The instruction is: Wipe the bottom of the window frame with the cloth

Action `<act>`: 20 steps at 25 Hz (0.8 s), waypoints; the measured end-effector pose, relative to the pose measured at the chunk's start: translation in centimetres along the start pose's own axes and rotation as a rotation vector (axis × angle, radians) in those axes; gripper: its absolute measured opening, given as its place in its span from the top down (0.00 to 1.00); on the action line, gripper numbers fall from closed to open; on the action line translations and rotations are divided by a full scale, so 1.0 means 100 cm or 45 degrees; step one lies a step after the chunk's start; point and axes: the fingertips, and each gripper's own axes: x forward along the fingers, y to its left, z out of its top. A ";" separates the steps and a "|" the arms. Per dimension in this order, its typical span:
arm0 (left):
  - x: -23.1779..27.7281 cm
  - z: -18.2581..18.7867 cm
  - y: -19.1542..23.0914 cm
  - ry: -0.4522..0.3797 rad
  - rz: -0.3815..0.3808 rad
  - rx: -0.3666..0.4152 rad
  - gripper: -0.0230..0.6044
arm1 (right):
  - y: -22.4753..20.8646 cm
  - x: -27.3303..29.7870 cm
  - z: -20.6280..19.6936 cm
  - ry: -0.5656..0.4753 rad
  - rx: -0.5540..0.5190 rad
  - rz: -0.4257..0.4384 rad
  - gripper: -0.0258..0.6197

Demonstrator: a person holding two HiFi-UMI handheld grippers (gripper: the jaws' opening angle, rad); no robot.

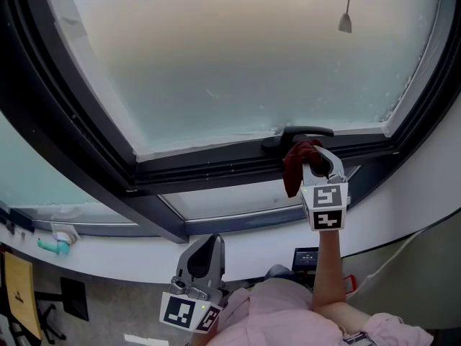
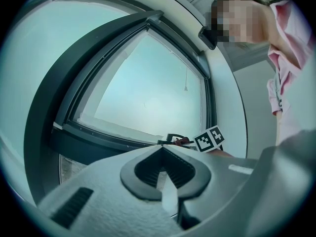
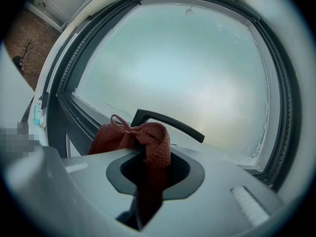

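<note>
Right hand-held gripper (image 1: 318, 167) clenched on bunched red cloth (image 1: 294, 166), cloth up at bottom window frame (image 1: 216, 168), just below black handle (image 1: 302, 134), left hand-held gripper (image 1: 207, 247) closed, empty, held low, well apart

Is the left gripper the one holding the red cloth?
No, the red cloth is clamped in the right gripper, while the left gripper holds nothing.

Soft, even daylight comes through the frosted glass (image 1: 245, 56), warmer at the top and cooler blue-green lower down in the head view. The dark window frame (image 1: 216, 168) reads almost black against it, with no hard shadows. The left gripper view and right gripper view bulge strongly and have black corners. The cloth (image 3: 148, 142) is sharp, its weave clear.
</note>
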 end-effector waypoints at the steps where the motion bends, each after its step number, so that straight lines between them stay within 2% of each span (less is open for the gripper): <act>1: 0.000 0.000 0.000 -0.001 -0.002 0.000 0.96 | -0.003 0.000 -0.001 0.009 -0.001 -0.012 0.86; 6: 0.000 0.001 0.001 -0.008 -0.005 0.000 0.96 | -0.018 -0.001 -0.007 0.035 -0.002 -0.070 0.86; 20: 0.003 0.003 0.002 -0.017 0.003 0.000 0.96 | -0.044 -0.003 -0.017 0.063 0.025 -0.138 0.86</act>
